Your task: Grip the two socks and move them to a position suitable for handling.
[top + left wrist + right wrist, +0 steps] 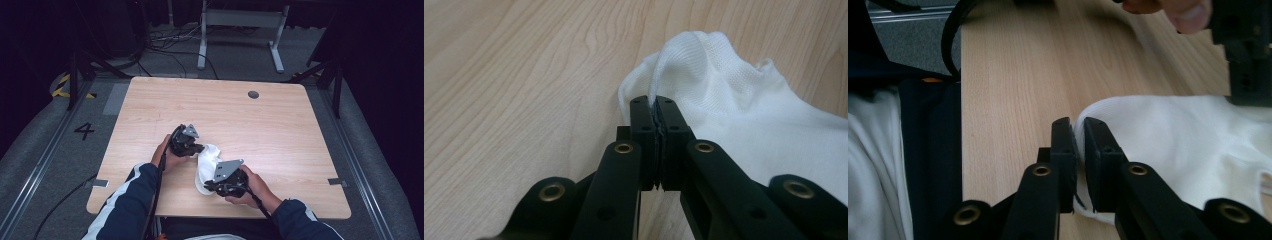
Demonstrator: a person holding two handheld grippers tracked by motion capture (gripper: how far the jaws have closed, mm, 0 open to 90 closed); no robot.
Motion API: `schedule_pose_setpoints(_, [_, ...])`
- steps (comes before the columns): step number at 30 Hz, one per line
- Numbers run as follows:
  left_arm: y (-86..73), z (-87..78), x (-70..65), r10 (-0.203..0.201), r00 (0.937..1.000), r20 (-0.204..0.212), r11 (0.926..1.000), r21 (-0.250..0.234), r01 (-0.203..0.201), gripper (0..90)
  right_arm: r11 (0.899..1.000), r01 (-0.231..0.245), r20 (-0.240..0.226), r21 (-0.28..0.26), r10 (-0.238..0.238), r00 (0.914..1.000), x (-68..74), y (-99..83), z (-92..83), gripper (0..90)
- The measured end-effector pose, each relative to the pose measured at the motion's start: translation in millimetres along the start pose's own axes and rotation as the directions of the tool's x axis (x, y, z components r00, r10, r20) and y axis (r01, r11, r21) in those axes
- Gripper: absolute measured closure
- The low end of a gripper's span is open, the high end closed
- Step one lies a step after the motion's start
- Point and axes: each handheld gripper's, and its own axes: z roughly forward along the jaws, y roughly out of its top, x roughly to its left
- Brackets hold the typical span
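Note:
A white sock [207, 160] lies crumpled on the wooden table [225, 110] near its front edge, between my two grippers. My left gripper [200, 148] is at the sock's far end. In the left gripper view it [655, 107] is shut on a raised fold of the sock [734, 110]. At the near end is my right gripper [207, 186]. In the right gripper view its jaws [1077, 127] stand almost together, pinching the sock's [1173, 135] edge. The left gripper's black body [1245, 55] shows beyond the sock there.
A round cable hole [253, 94] sits near the table's far edge. A white desk frame [240, 20] and cables lie on the floor beyond. The person's dark sleeve [928, 150] hangs past the table's front edge.

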Motion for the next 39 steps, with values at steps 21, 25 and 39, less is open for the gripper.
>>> schedule_pose_setpoints(21, [-28.0, -43.5, -57.9, 0.16, 0.9848, 0.068, 0.9868, -0.036, -0.158, 66.3, 0.983, -0.143, 0.188, -0.12, 0.163, 0.9685, -57.3, -33.2, -39.1, 61.1])
schedule_pose_setpoints(25, [-32.7, -36.8, -76.1, 0.185, 0.9761, 0.113, 0.9826, -0.029, -0.183, 67.4, 0.979, -0.158, 0.211, -0.13, 0.183, 0.9602, -74.0, -28.9, -27.3, 60.2])
schedule_pose_setpoints(39, [-35.4, -13.3, -91.2, 0.213, 0.9586, 0.189, 0.9761, 0.002, -0.217, 68.3, 0.965, -0.261, 0.263, -0.019, 0.256, 0.9301, -120.6, -39.3, 14.3, 56.9])
